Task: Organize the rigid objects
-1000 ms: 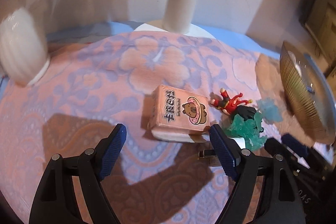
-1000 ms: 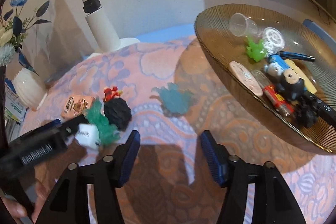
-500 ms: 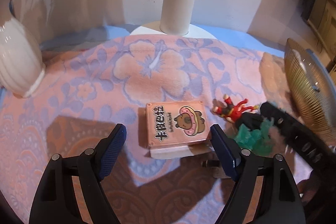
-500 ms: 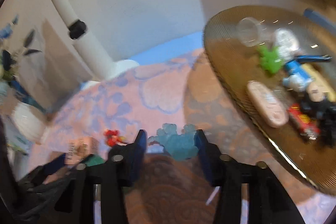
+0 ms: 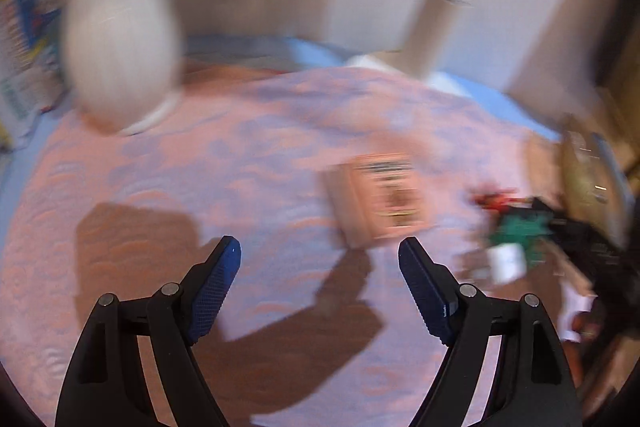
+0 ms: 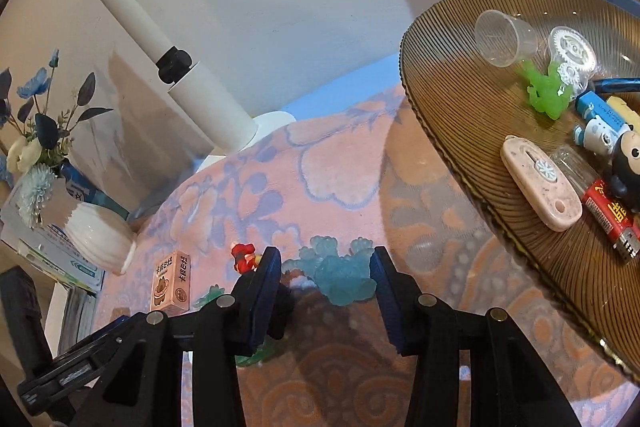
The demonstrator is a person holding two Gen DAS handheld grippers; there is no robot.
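My right gripper (image 6: 325,269) is open, its fingers on either side of a translucent blue toy (image 6: 338,275) on the pink floral cloth. A small red figure (image 6: 243,257), a green toy (image 6: 208,297) and a pink card box (image 6: 171,283) lie to its left. My left gripper (image 5: 319,261) is open and empty above the cloth; its view is blurred. There the pink box (image 5: 380,199) lies ahead to the right, with the red figure (image 5: 496,199), green toy (image 5: 520,229) and a white cube (image 5: 508,261) further right.
A ribbed amber glass dish (image 6: 452,99) at the right holds a clear cup, green toy, pink case, lighter and several small figures. A white vase (image 6: 98,237) with blue flowers stands at the left, also blurred in the left wrist view (image 5: 120,47). A white lamp post (image 6: 200,87) stands behind.
My right gripper has come down around the blue toy. My left gripper has swung left and back, so the pink box now lies to its right and the vase looms closer.
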